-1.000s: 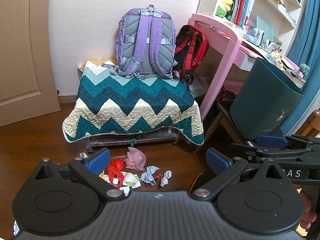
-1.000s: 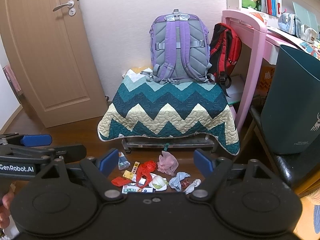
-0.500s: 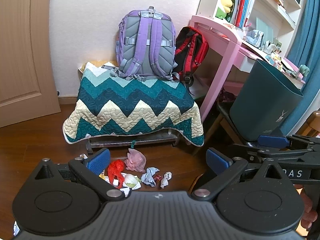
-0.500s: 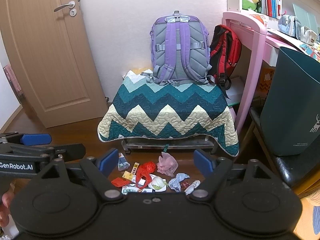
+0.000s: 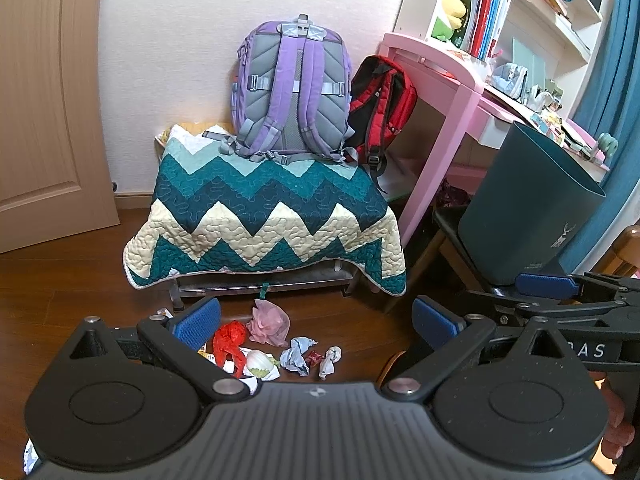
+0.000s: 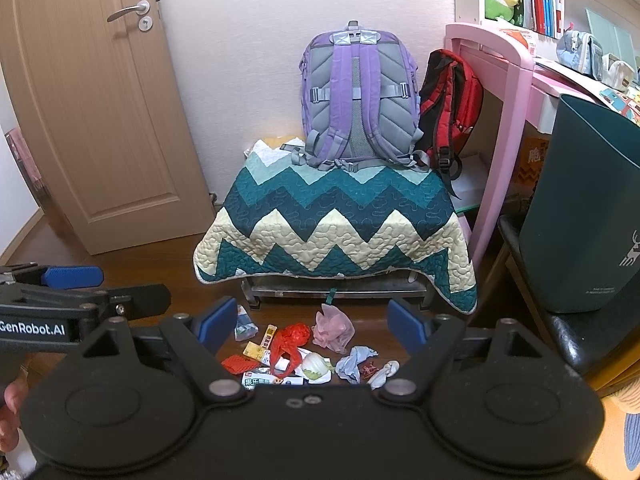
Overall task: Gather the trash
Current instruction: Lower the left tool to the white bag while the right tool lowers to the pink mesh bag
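**Nothing collected yet: litter still on the floor**

Both grippers, left gripper (image 5: 316,318) and right gripper (image 6: 308,320), hang with blue-padded fingers spread wide apart, holding nothing. The scattered pile of crumpled wrappers, tissues and a red plastic bag (image 6: 304,350) lies on the brown wooden floor (image 5: 60,292) at 6 o'clock, all uncollected. The dark teal plastic bin (image 6: 580,216) stands at 3 o'clock. Open floor at 9 o'clock; the zigzag-quilted bench (image 6: 336,224) edge overhangs just behind the pile.

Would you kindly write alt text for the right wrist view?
The open right gripper hovers above a trash pile on the wooden floor, before a zigzag quilt bearing a purple backpack. A dark green bin stands right; the left gripper shows at left.
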Motion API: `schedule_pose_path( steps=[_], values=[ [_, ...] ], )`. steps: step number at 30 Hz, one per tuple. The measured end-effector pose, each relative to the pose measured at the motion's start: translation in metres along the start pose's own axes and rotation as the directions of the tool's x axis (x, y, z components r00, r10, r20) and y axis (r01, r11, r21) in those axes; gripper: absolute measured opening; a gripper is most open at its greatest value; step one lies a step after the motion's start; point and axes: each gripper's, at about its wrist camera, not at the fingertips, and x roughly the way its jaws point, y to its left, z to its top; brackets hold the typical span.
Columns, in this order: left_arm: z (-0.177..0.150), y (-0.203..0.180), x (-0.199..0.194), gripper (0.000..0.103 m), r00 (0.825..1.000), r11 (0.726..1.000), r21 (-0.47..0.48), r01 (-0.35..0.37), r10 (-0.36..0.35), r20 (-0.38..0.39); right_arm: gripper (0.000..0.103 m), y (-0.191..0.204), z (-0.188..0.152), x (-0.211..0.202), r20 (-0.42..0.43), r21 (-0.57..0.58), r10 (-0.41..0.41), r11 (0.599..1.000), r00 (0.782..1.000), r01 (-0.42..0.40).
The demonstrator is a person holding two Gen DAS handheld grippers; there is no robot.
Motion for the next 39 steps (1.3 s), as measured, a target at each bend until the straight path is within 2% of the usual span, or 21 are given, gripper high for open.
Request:
schedule_pose_path(
  steps=[8,15,18,22,27,34,39],
  values=[
    [0.006,0.000,0.002,0.103,1.000,1.000,-0.007,0.013,-0.013,-0.005,0.082,0.001,0.004,0.004,-0.006,-0.001,0.001,1.000,1.000,-0.001],
    [0.015,0.014,0.025,0.103,0.999,0.999,-0.035,0.036,-0.037,-0.009,0.082,-0.003,0.010,0.034,-0.037,-0.004,-0.009,1.000,0.999,0.009],
    [0.019,0.031,0.045,0.103,0.999,0.997,-0.064,0.045,-0.046,-0.015,0.082,-0.007,0.016,0.059,-0.061,0.005,-0.013,1.000,0.998,0.014],
    [0.025,0.055,0.077,0.103,0.999,0.996,-0.090,0.019,-0.021,-0.029,0.082,-0.011,0.023,0.100,-0.083,0.018,0.002,1.000,0.997,0.000],
    [0.032,0.089,0.117,0.103,0.999,0.993,-0.116,-0.016,0.011,-0.045,0.082,-0.014,0.026,0.145,-0.053,-0.005,0.035,0.999,0.998,-0.035],
    [0.047,0.143,0.171,0.103,0.999,0.990,-0.136,-0.033,0.030,-0.025,0.082,-0.021,0.034,0.215,-0.018,-0.031,0.058,0.998,0.998,-0.059],
    [0.056,0.185,0.210,0.103,0.998,0.988,-0.146,-0.055,0.051,-0.035,0.082,-0.030,0.034,0.278,-0.078,-0.037,0.055,0.998,0.995,-0.058]
  ],
)
